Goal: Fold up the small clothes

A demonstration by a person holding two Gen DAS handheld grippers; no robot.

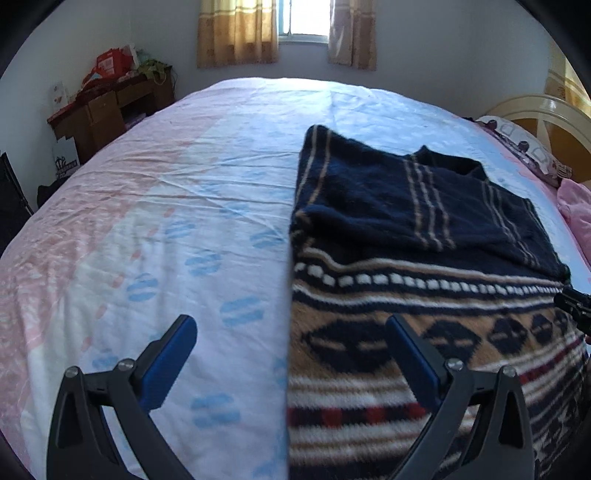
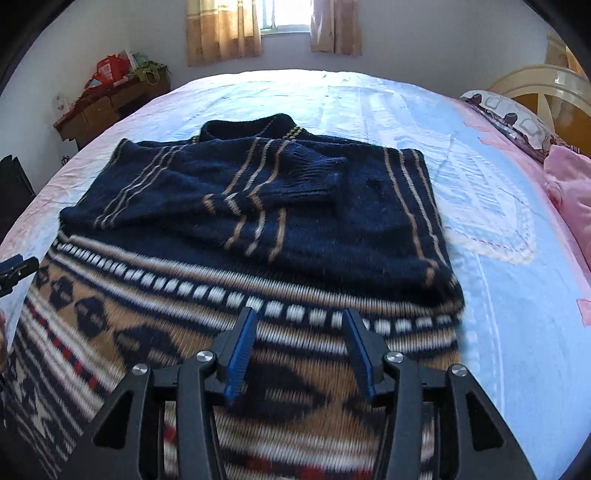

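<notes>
Taking the bed [image 1: 155, 192] as the landmark: off its far left corner stands a wooden desk [image 1: 110, 107] piled with red bags; the bed's sheet is pink and pale blue with blue spots; the left gripper [image 1: 291, 332] hovers above the sheet at the sweater's left edge, its blue-padded fingers [image 1: 173, 354] spread wide apart and holding nothing; the knitted sweater [image 2: 258, 221] lies flat on the middle of the bed, navy with tan stripes at the top and a tan, white and red patterned band toward the near edge, both sleeves folded in across the chest, the collar toward the window [image 2: 286, 16]; the right gripper [image 2: 299, 332] hovers over the patterned band, fingers moderately apart, gripping nothing; at the bed's right side lie a patterned pillow [image 2: 509, 114] and pink bedding [image 2: 569, 184].
</notes>
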